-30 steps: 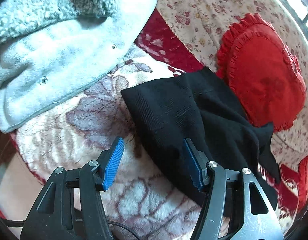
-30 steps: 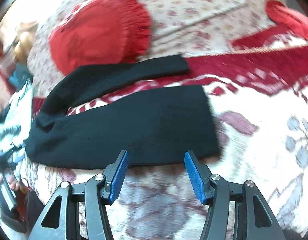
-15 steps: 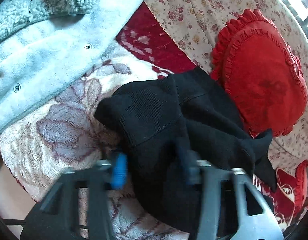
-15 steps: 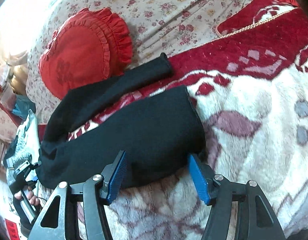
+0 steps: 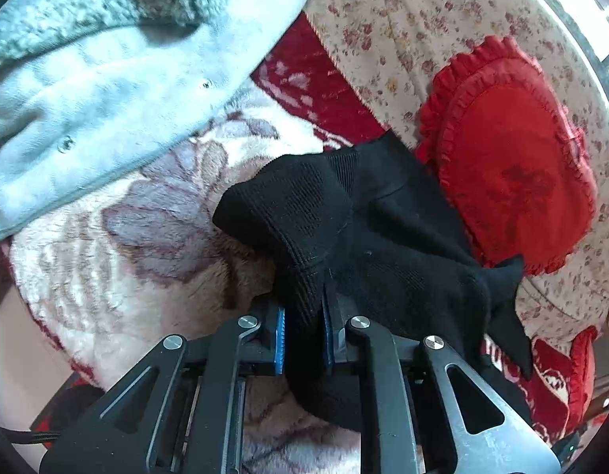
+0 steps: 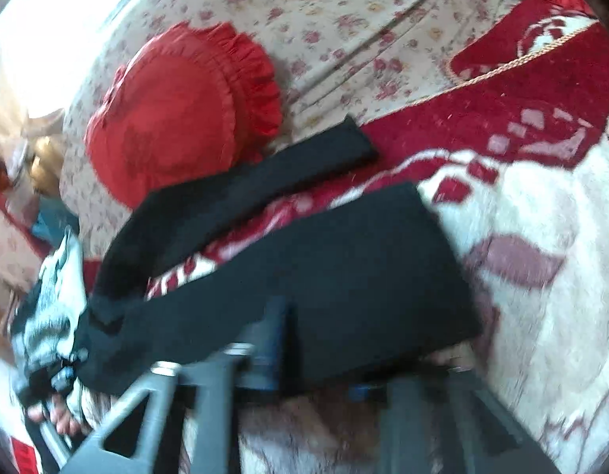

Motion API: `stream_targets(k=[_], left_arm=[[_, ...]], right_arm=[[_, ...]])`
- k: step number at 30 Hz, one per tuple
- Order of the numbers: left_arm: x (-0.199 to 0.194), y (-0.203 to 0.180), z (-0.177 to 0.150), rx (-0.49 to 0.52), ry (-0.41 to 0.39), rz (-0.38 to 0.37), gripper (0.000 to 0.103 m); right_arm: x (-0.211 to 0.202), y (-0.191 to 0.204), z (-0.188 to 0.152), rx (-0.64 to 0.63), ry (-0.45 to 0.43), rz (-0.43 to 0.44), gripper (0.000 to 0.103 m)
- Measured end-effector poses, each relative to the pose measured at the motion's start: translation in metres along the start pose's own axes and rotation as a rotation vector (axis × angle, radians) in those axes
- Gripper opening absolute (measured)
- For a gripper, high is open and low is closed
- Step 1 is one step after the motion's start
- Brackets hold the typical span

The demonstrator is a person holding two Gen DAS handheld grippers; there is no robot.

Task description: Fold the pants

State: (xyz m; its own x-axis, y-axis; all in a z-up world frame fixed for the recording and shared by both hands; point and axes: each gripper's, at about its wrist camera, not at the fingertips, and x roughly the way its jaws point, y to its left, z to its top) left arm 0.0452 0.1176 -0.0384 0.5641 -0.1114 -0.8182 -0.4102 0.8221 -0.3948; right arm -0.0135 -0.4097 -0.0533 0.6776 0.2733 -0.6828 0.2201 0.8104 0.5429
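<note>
Black pants (image 5: 363, 237) lie on a floral blanket. In the left wrist view my left gripper (image 5: 302, 330) is shut on the bunched waistband end, with black cloth pinched between the blue pads. In the right wrist view the two legs (image 6: 344, 268) stretch from the left toward the right, the far leg (image 6: 264, 181) splayed off toward the red cushion. My right gripper (image 6: 316, 367) is blurred at the near leg's lower edge; the cloth hangs over its fingers, and the jaw gap is unclear.
A red heart-shaped frilled cushion (image 5: 510, 158) lies against the flowered sofa back (image 5: 403, 19). A pale blue fleece garment (image 5: 87, 79) lies at the left of the waistband. The cream and red blanket (image 6: 541, 237) covers the seat.
My left gripper moved onto the waistband and closed on it, bunching the cloth. My right gripper moved forward under the near leg's edge and the jaws narrowed.
</note>
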Motion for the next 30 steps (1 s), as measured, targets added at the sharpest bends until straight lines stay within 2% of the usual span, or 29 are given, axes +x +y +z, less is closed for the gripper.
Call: stream_targets(k=[3, 6, 8, 10, 14, 17, 18, 19, 20, 23, 25, 28, 30], left_arm=[[-0.02, 0.002, -0.006, 0.016, -0.019, -0.025, 0.013], [-0.035, 0.006, -0.021, 0.036, -0.026, -0.043, 0.013], [-0.034, 0.01, -0.032, 0.05, -0.007, -0.04, 0.013], [-0.026, 0.014, -0.04, 0.059, 0.022, -0.022, 0.013], [-0.01, 0.023, -0.048, 0.048, 0.066, 0.0, 0.016], [-0.022, 0.022, -0.042, 0.087, 0.051, 0.02, 0.026], [-0.028, 0.021, -0.041, 0.105, 0.041, 0.036, 0.029], [-0.034, 0.02, -0.039, 0.121, 0.031, 0.044, 0.029], [-0.041, 0.018, -0.037, 0.138, 0.017, 0.051, 0.029], [-0.058, 0.015, -0.033, 0.182, -0.042, 0.093, 0.029], [-0.065, 0.01, -0.032, 0.217, -0.07, 0.107, 0.029], [-0.061, -0.001, -0.028, 0.251, -0.074, 0.099, 0.031], [-0.052, -0.01, -0.028, 0.266, -0.066, 0.099, 0.031]], right_arm=[[-0.029, 0.013, 0.003, -0.108, -0.044, -0.015, 0.005], [-0.053, 0.017, 0.0, -0.146, -0.041, -0.011, 0.005], [-0.063, 0.015, -0.005, -0.175, -0.025, -0.054, 0.005], [-0.06, 0.006, -0.011, -0.183, 0.013, -0.093, 0.005], [-0.022, -0.014, -0.027, -0.193, 0.162, -0.186, 0.005], [-0.027, -0.011, -0.026, -0.22, 0.142, -0.207, 0.012], [-0.034, -0.006, -0.02, -0.244, 0.12, -0.236, 0.02], [-0.04, -0.001, -0.015, -0.266, 0.098, -0.251, 0.025], [-0.046, 0.005, -0.011, -0.286, 0.078, -0.251, 0.025], [-0.06, 0.031, 0.005, -0.327, 0.019, -0.211, 0.028], [-0.058, 0.061, 0.016, -0.371, 0.005, -0.098, 0.034], [-0.032, 0.113, 0.026, -0.463, 0.031, 0.046, 0.037], [-0.01, 0.144, 0.029, -0.535, 0.057, 0.103, 0.037]])
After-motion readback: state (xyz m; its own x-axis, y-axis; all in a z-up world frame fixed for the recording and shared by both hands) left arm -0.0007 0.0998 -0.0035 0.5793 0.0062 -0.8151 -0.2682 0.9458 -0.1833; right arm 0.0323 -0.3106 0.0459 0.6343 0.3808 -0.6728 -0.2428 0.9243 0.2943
